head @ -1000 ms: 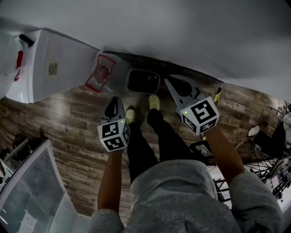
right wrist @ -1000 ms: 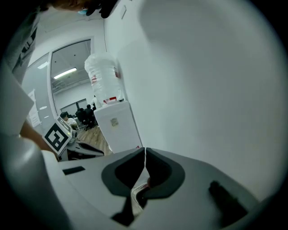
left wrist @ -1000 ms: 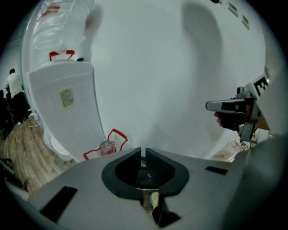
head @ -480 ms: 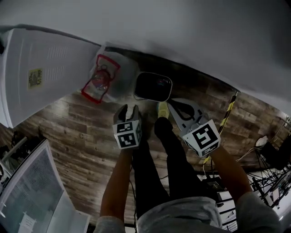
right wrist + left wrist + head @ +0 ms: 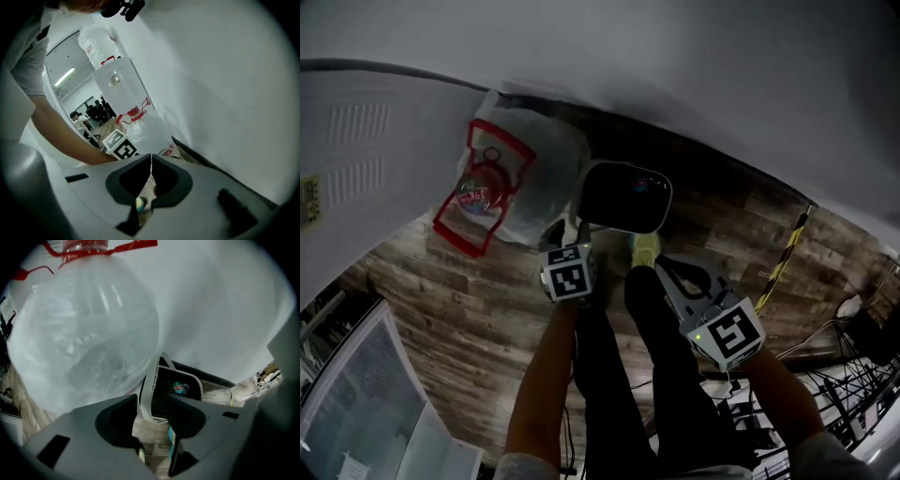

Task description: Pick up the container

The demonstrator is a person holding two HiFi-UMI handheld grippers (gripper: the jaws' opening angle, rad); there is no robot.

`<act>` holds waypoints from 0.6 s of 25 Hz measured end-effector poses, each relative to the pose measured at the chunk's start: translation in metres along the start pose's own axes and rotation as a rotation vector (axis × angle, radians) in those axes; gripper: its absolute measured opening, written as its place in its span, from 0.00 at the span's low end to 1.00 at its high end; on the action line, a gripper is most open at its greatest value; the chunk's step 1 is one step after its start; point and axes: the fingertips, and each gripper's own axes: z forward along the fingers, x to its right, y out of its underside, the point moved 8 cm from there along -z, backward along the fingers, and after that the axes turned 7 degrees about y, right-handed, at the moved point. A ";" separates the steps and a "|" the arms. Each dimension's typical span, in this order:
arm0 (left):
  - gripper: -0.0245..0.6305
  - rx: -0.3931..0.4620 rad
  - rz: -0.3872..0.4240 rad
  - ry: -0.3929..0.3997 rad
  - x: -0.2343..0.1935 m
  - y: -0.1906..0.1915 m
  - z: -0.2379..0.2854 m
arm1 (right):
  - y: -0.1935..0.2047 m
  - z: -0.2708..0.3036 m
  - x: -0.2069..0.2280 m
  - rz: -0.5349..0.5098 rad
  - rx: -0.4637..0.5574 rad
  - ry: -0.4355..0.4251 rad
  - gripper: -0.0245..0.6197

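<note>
Head view puts the container (image 5: 628, 167), a dark bin with a pale grey rim, on the wood floor (image 5: 459, 300) against the wall (image 5: 675, 66), just beside a big clear water bottle (image 5: 530, 178). It looks like thin moulded plastic: probably light and stiff, with smooth walls that could slip, so the rim is the likely place to take hold, one pad inside and one outside.

The left gripper (image 5: 570, 232) hangs over the near rim. Its jaws have just been opening and stand wide. In the left gripper view the rim wall (image 5: 149, 390) rises in the gap between them with no pad pressing on it. The right gripper (image 5: 151, 161) has its jaws closed together on nothing and sits back from the bin.

The bin's base and outer sides are hidden. A small colourful scrap (image 5: 179, 388) inside is too small to identify. The dim frames leave it unclear whether either left pad already touches the rim.
</note>
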 end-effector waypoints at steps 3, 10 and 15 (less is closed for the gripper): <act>0.31 -0.020 0.027 0.012 -0.006 0.001 0.021 | 0.015 0.006 -0.003 0.032 -0.011 -0.013 0.08; 0.22 -0.046 0.068 0.073 0.009 -0.004 0.022 | 0.020 0.002 -0.009 0.042 0.001 -0.023 0.08; 0.18 -0.075 0.182 0.197 0.037 -0.010 0.030 | 0.011 -0.003 -0.008 0.060 0.017 -0.019 0.08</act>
